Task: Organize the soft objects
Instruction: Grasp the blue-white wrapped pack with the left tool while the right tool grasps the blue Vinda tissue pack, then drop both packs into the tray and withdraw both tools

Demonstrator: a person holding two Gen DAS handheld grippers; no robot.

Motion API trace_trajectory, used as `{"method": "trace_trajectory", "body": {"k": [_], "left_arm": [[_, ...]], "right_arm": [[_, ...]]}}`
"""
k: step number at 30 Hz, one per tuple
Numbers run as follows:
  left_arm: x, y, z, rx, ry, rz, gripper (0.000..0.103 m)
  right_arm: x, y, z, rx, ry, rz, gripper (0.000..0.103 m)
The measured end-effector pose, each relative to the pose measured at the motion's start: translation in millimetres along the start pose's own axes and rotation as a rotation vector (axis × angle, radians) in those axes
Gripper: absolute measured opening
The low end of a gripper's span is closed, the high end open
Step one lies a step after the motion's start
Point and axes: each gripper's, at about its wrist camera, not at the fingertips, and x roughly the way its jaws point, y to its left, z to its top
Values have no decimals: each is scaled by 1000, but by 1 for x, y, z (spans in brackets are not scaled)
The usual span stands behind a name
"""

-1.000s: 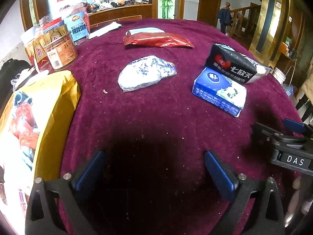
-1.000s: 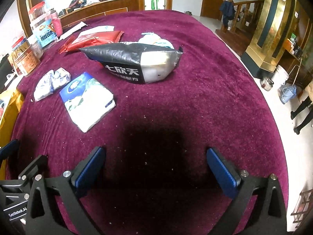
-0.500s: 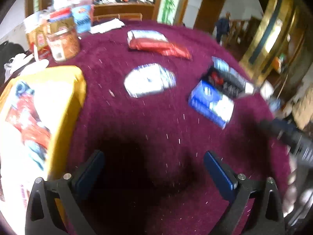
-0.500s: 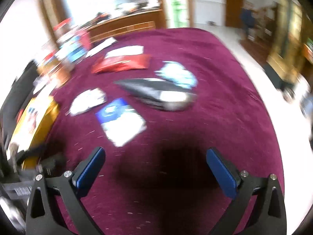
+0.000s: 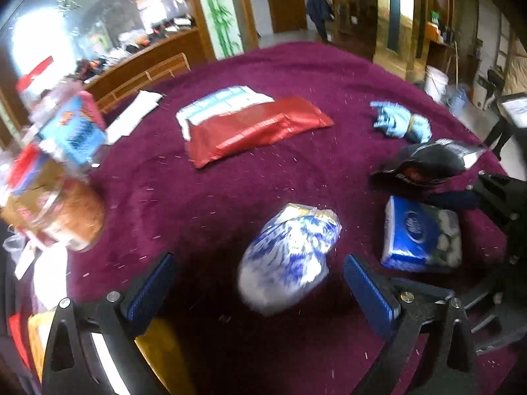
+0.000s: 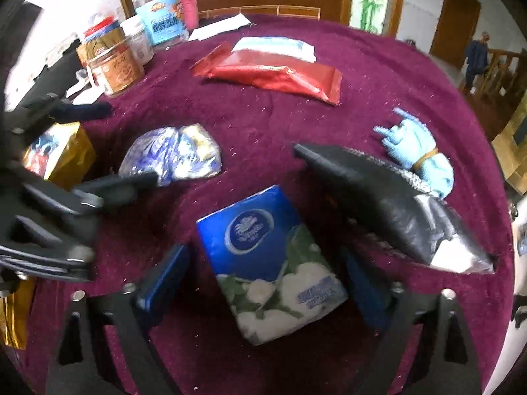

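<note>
Little lettering is being shown legibly. A round white-ringed logo is being displayed on the blue tissue pack, with script inside it that seems to read "Vinda", though blur leaves this uncertain; a printed line near its lower edge cannot be read. Labels are being carried by the snack jars, but their characters are being lost to blur.

On the maroon table lie one blue tissue pack at lower centre, one black foil bag to its right, one blue-and-white crinkled pouch at centre left, one red foil packet at upper centre, one bundle of pale blue gloves at right, one yellow bag at left, and at least three jars at upper left.
</note>
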Motion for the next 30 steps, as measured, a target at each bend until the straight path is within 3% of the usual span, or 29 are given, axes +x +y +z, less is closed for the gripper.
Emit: {"method": "trace_trajectory", "body": {"k": [1,3,4,5,6,9,12,17,20,23,26,30], "left_arm": [[6,-5,0,16,17,-7,102],[18,-15,-2,50,71,-4,101],[17,-18,0,26,49,-5,84],[16,-16,1,-5,64,-70,53],[17,-14,2,-42,69,-128,53],[6,-14,-2,-84,38,-100,53],[-23,-7,-15,-164,-20,-156,53],[-117,23,-68,-290,-151,-238,53],[-166,55,-121,-376,-176,-201,53],[-192,89,-176,-466,-154,-123,53],[-200,114,-229,-553,-104,-35,54],[-189,117,-270,-619,-32,-31,55]], "right_arm": [[-2,-1,0,0,-4,-17,70],[-7,-6,-3,16,-2,2,63],[-10,-9,-5,28,-6,15,62],[-13,-10,-6,33,-11,17,62],[-18,-11,-9,39,-22,14,62],[-31,-13,-15,64,-48,17,62],[-53,-11,-22,82,-85,28,62],[-96,25,-25,47,-145,106,62],[-111,67,-23,-13,-152,186,62],[-116,117,-23,-85,-141,281,62],[-110,171,-26,-146,-101,379,63],[-96,231,-30,-221,-56,412,63]]}}
